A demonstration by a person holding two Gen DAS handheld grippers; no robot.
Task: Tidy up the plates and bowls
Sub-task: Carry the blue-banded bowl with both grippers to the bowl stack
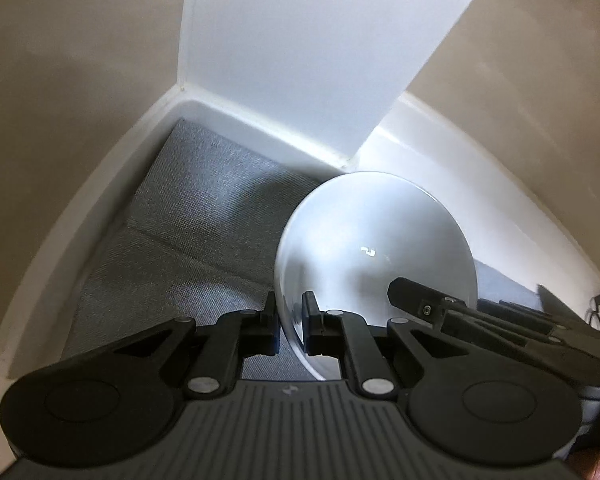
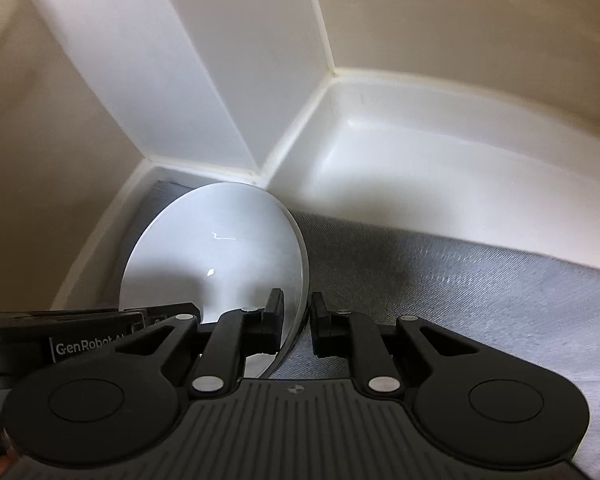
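Observation:
A white bowl (image 1: 374, 240) hangs tilted above grey carpet, gripped on both sides. In the left wrist view my left gripper (image 1: 291, 314) is shut on the bowl's left rim, one pad outside the wall and one inside. The right gripper's black fingers (image 1: 416, 298) reach onto the bowl's far right rim there. In the right wrist view the same bowl (image 2: 216, 248) sits at lower left, and my right gripper (image 2: 297, 316) is shut on its right rim. The left gripper's body (image 2: 88, 340), marked GenRobot, enters from the left edge.
Grey carpet (image 1: 188, 240) covers the floor. A white skirting board (image 2: 420, 152) runs along cream walls, and a white boxed corner column (image 1: 300, 60) stands just behind the bowl. A dark object (image 1: 548, 296) lies at the right edge of the left wrist view.

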